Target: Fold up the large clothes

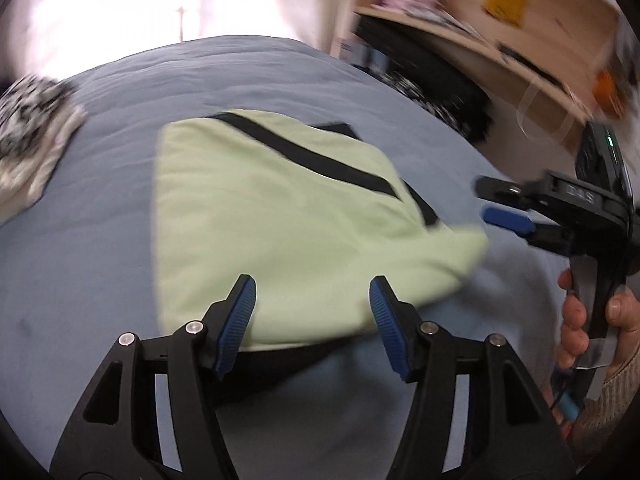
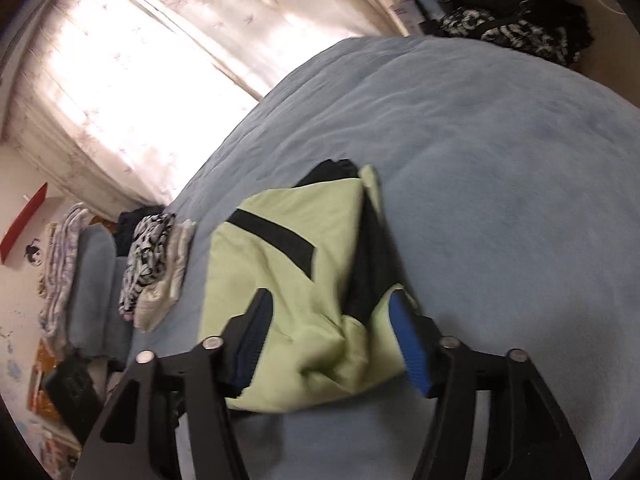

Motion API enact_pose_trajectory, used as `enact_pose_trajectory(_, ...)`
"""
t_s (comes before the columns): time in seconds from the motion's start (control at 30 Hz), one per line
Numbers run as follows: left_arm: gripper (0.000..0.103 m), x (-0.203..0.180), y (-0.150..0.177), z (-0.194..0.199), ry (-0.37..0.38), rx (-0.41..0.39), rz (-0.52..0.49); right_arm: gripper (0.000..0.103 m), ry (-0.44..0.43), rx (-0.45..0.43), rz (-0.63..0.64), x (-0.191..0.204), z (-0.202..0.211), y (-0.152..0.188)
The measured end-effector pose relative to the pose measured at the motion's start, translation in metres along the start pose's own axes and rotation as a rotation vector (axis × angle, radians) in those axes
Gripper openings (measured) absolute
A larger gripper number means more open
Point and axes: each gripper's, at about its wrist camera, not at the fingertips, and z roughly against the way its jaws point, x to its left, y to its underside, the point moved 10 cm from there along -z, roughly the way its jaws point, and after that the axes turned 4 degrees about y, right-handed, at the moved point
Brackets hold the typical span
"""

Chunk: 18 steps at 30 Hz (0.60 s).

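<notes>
A pale green garment (image 1: 280, 220) with black stripes lies folded into a rough square on the blue blanket (image 1: 100, 280) of a bed. My left gripper (image 1: 313, 284) is open and hovers over the garment's near edge, its blue pads apart with nothing pressed between them. In the right wrist view the same garment (image 2: 288, 280) shows a bunched near corner lying between the spread fingers of my right gripper (image 2: 330, 300), which is open. From the left wrist view, the right gripper (image 1: 486, 202) sits just off the garment's right corner, held by a person's hand (image 1: 576, 320).
A stack of folded clothes (image 2: 156, 264) with a black-and-white patterned piece lies on the bed to the left of the garment, beside a blue pillow (image 2: 92, 280). Dark patterned clothes (image 2: 512, 28) are piled off the far side. A wooden shelf (image 1: 520, 40) stands to the right, and a bright curtained window (image 2: 140, 60) behind.
</notes>
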Motion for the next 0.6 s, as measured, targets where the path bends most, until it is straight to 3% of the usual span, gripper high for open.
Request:
enact_pose_trajectory(0.07,0.056,0.029,-0.002,0.006,0.004,-0.009,0.107,0.063,-0.045,0.047,-0.006,0.008,-0.01,-0.009)
enact_pose_trajectory(0.2,0.056,0.066,0.002,-0.005,-0.018,0.023,0.221,0.063,-0.084,0.177,-0.025,0.014,-0.05,-0.017)
enact_pose_trajectory(0.3,0.056,0.071,0.013,-0.018,-0.007,0.053,0.239,0.062,-0.082,0.258,-0.043,0.013,-0.082,-0.015)
enact_pose_trajectory(0.37,0.056,0.071,0.017,-0.021,-0.038,0.043,0.198,0.062,-0.085,0.289,-0.047,0.013,-0.098,-0.014)
enact_pose_trajectory(0.47,0.058,0.066,0.019,-0.026,-0.07,0.034,0.141,0.047,-0.051,0.3,-0.007,0.013,-0.117,-0.015)
enact_pose_trajectory(0.53,0.06,0.064,0.021,-0.028,-0.087,0.033,0.119,0.025,-0.034,0.3,0.024,0.012,-0.127,-0.017)
enact_pose_trajectory(0.57,0.06,0.062,0.021,-0.027,-0.093,0.034,0.11,0.009,-0.032,0.285,0.056,0.016,-0.127,-0.021)
enact_pose_trajectory(0.6,0.06,0.061,0.021,-0.027,-0.095,0.035,0.105,0.005,-0.03,0.259,0.088,0.021,-0.124,-0.027)
